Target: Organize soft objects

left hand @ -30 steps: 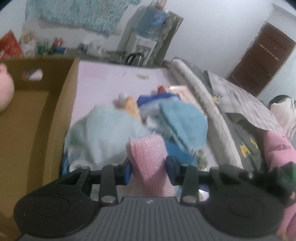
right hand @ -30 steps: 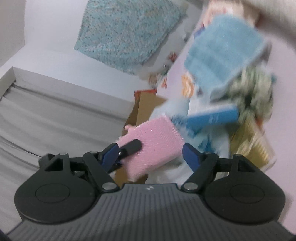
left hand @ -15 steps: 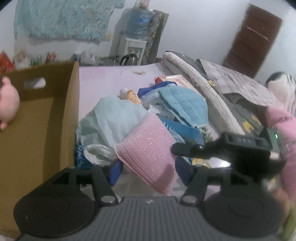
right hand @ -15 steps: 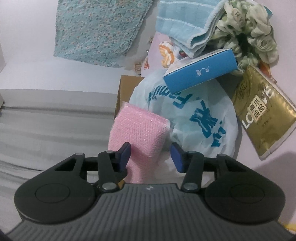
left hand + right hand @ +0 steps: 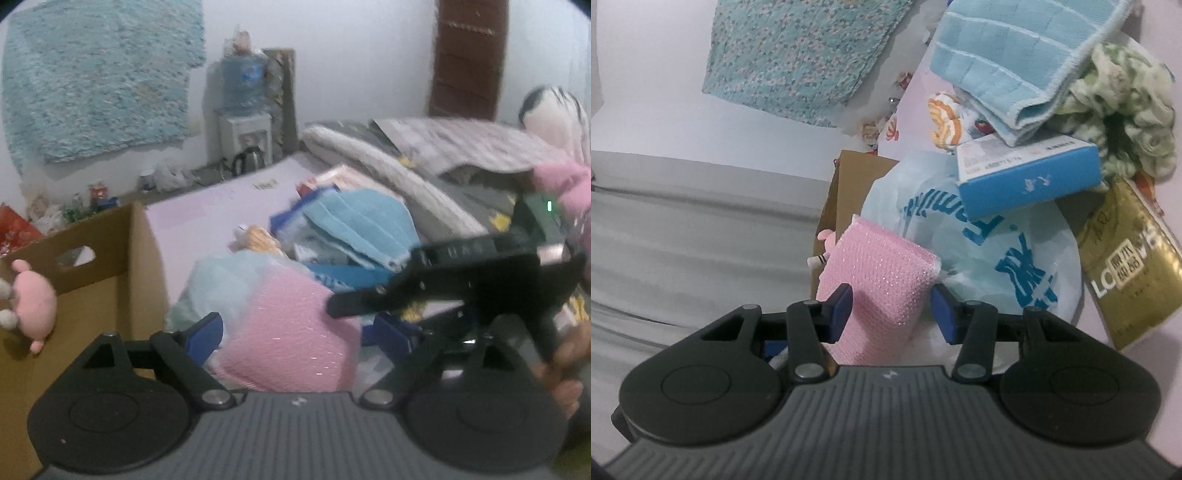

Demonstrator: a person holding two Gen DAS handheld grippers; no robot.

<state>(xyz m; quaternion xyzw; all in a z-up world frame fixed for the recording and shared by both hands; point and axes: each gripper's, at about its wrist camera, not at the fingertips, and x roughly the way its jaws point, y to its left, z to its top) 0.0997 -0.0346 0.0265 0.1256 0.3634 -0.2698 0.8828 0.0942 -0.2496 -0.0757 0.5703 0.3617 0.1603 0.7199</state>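
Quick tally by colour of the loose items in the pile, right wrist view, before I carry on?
Pink: 1, sponge
Blue: 3, towel, box, plastic bag
Green: 1, scrunchie
Gold: 1, pouch
Orange-and-white: 1, small toy
Total: 7

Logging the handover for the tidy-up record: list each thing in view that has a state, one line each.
Pink glittery mesh sponge: held off the pile, between both grippers.
Left gripper: jaws opening, pads clear of the sponge.
Right gripper: shut on the sponge.
Brown cardboard box: open-topped, pink plush toy inside.
Blue quilted cloth: folded, on the blue carton.
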